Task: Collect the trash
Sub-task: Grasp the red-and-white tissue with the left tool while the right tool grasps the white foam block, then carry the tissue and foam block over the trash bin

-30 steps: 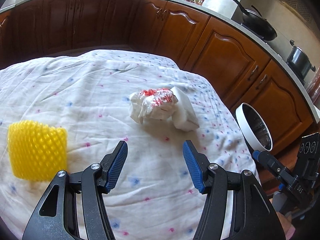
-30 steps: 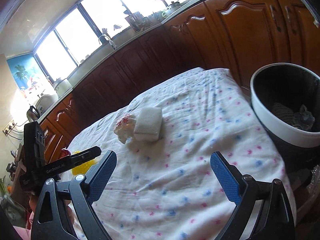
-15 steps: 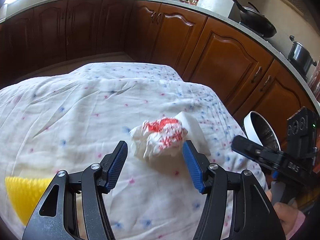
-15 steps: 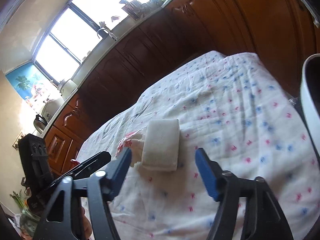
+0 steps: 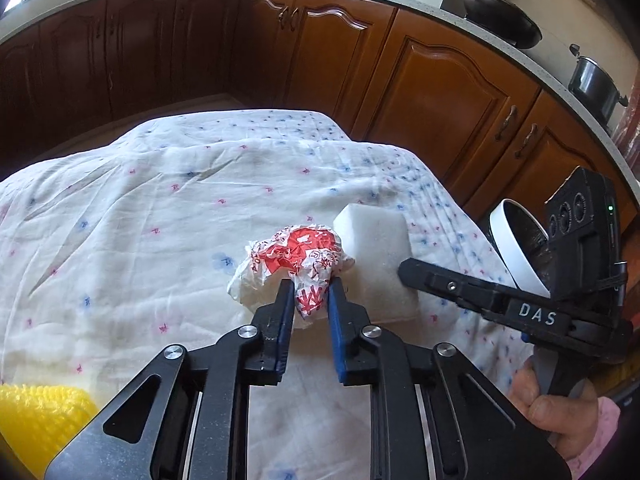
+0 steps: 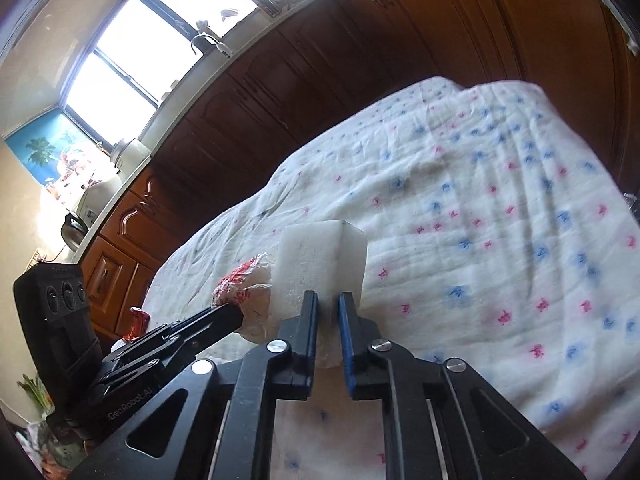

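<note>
A crumpled white wrapper with red print (image 5: 294, 258) lies on the flowered cloth of the table (image 5: 140, 200); my left gripper (image 5: 309, 292) is shut on its near end. Beside it on the right sits a white foam block (image 5: 376, 256). In the right wrist view my right gripper (image 6: 328, 304) is shut on the foam block (image 6: 320, 258), squeezing its near edge, and the wrapper (image 6: 240, 292) shows just left of it. The right gripper's body (image 5: 516, 308) reaches in from the right in the left wrist view. A white-rimmed trash bin (image 5: 516, 252) stands off the table's right edge.
A yellow foam net (image 5: 40, 420) lies at the table's near left. Brown kitchen cabinets (image 5: 440, 92) run behind the table, with a pan (image 5: 500, 20) and a pot (image 5: 592, 84) on the counter. A hand (image 5: 560, 408) holds the right gripper's handle.
Both grippers moved forward over the table and went from open to shut, the left on the wrapper and the right on the foam block.
</note>
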`<state>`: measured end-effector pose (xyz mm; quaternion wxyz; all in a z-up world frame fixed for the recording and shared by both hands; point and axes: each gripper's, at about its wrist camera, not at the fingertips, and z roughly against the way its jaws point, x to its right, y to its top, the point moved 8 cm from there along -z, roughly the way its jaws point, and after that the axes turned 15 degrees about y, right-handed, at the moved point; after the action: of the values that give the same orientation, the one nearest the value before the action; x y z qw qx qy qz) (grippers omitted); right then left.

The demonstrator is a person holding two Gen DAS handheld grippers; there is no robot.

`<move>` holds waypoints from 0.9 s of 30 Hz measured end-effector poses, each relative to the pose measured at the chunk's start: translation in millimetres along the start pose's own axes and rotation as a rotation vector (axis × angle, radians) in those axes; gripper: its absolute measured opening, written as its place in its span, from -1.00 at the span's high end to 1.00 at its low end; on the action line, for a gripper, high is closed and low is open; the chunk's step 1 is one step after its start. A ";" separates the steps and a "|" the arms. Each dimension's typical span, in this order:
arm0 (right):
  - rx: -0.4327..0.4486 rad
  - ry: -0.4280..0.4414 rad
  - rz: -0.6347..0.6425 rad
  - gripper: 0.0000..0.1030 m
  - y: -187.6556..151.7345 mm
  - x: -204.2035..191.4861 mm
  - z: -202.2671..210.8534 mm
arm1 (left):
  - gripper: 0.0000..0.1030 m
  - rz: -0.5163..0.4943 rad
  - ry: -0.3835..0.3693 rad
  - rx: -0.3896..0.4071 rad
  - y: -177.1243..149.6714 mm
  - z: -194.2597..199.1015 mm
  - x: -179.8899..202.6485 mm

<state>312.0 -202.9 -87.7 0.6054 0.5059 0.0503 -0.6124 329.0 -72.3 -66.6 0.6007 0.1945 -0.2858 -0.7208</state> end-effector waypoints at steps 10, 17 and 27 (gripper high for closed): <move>0.077 -0.078 0.080 0.87 -11.5 -3.8 64.4 | 0.79 0.016 -0.044 0.052 -6.5 42.9 17.5; 0.157 -0.141 0.061 0.87 -26.9 9.1 121.1 | 0.79 -0.007 -0.092 0.051 -17.8 59.7 56.0; 0.277 -0.229 0.039 0.87 -43.4 28.6 206.7 | 0.79 -0.093 -0.158 0.053 -30.2 75.6 125.5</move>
<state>169.2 -350.6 -31.3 0.5435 0.5123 -0.1134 -0.6552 233.6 -178.0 -20.6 0.5367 0.1658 -0.3418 -0.7534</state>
